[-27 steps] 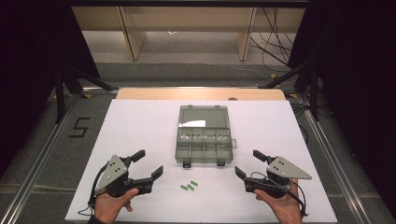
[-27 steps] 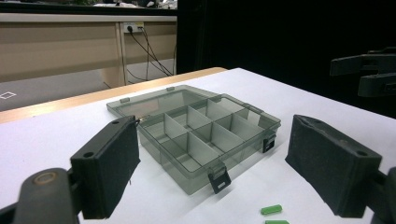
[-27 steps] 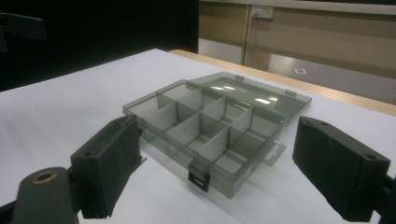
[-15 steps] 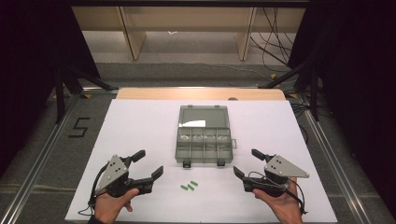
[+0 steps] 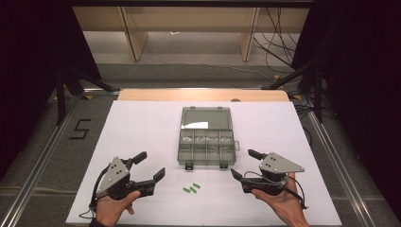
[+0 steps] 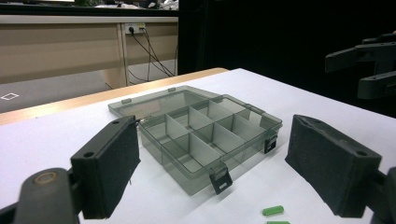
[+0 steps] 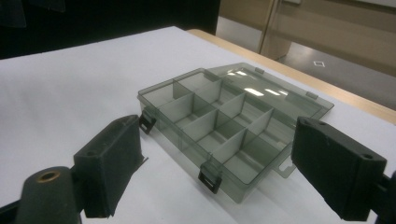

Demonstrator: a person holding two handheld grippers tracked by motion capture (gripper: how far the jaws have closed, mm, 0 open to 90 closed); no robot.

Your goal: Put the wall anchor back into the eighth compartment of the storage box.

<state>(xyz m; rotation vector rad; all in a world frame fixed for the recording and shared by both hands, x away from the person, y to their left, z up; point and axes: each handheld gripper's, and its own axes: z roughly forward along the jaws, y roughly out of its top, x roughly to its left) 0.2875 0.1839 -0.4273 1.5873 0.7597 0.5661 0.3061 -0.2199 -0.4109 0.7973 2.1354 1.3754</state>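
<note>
With both grippers [image 5: 152, 166] [image 5: 241, 163] gaping empty before the open organizer box [image 5: 206, 142], I judge I'm about to pick up the green pieces [image 5: 191, 188] just in front of it.

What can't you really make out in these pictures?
- Green pieces: too small in the high view to tell what they are; the left gripper view's bottom edge cuts one off.
- Compartment box: its tinted walls blur what lies inside, in the high view.
- Person: the high view's bottom edge cuts off the forearms.
</note>
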